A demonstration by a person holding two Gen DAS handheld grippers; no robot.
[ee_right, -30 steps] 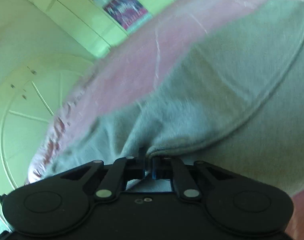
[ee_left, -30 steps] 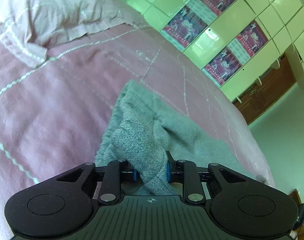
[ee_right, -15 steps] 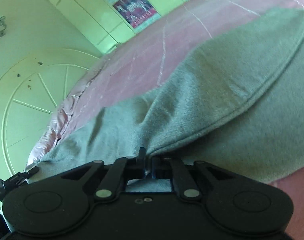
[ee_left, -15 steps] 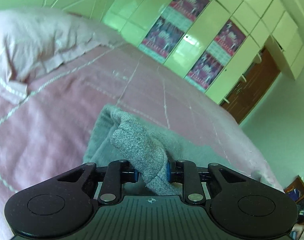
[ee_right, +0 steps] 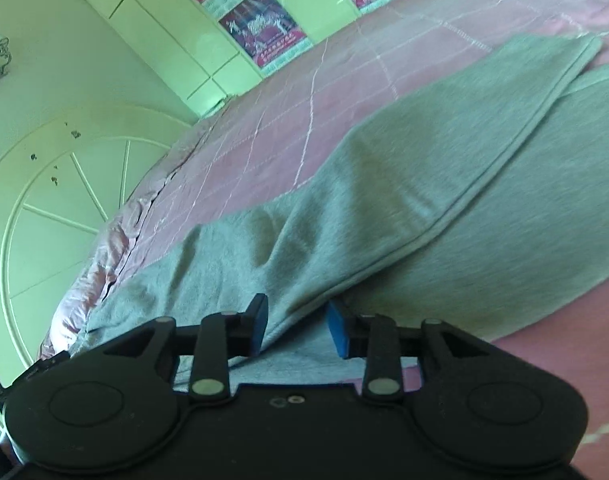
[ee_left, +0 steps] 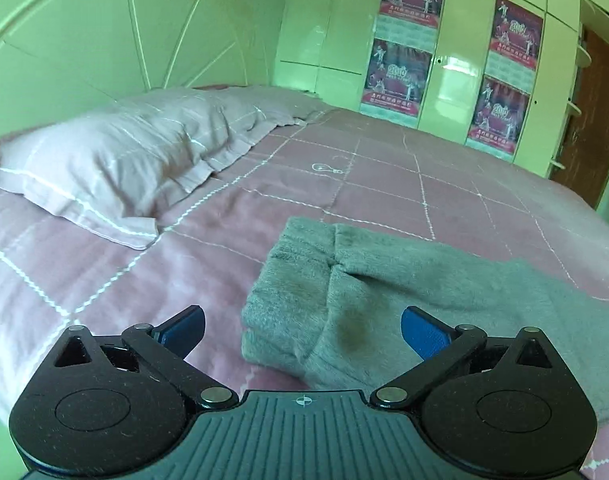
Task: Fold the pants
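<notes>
You have just let go: your left gripper (ee_left: 302, 330) now gapes wide and your right gripper (ee_right: 296, 328) stands narrowly parted around the hem, leaving the grey fleece pants (ee_left: 344, 280) resting doubled on the pink quilted bedspread (ee_left: 104, 272), so this fold looks placed.

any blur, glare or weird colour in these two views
Left wrist view: sharp, green colour cast, fisheye bending the wardrobe doors, a glare spot there; the pants look crisp. Right wrist view: same green cast, tilted horizon, the pants slightly soft.
</notes>
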